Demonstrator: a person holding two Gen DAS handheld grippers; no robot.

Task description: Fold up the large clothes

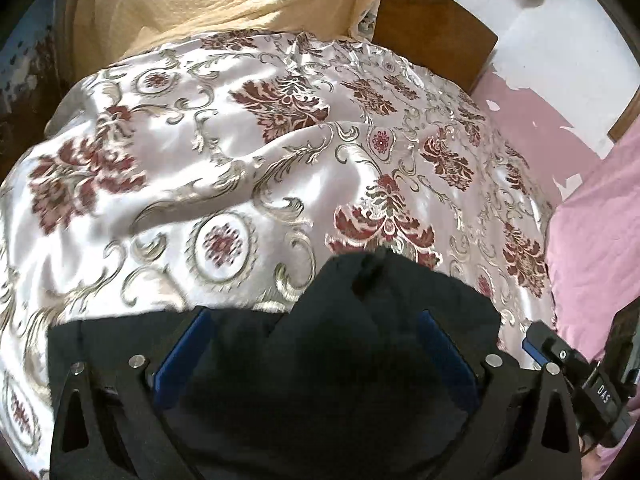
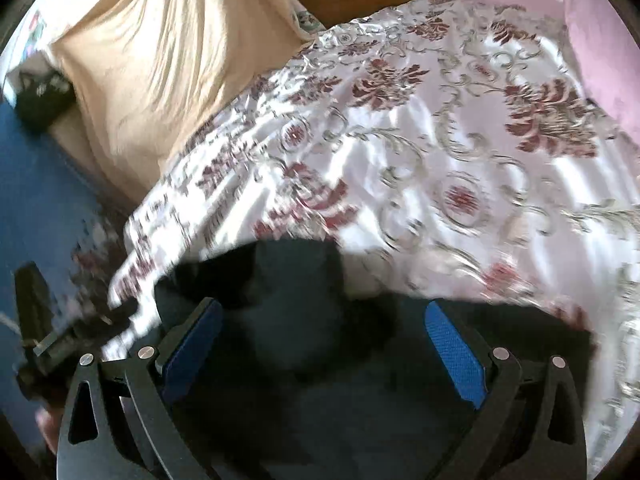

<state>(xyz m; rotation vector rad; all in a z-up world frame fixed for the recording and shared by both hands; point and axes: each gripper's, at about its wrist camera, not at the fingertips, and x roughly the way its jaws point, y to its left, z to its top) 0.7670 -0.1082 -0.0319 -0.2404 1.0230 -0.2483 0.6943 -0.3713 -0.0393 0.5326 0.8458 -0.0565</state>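
Dark cloth [image 1: 340,360] bunches nearest the lens in both wrist views, filling the gap between each pair of blue pads. On the left gripper [image 1: 316,344] the fingers stand wide apart with the garment heaped between them; whether the pads press it cannot be told. The right gripper [image 2: 324,336] is likewise spread, fabric between, its grip unclear through blur. One garment shows, its edges cut off below. Beyond lies one floral satin bedspread [image 1: 240,140], one cream cloth [image 1: 200,0] behind it, and one pink pillow [image 1: 600,220] partly out of frame.
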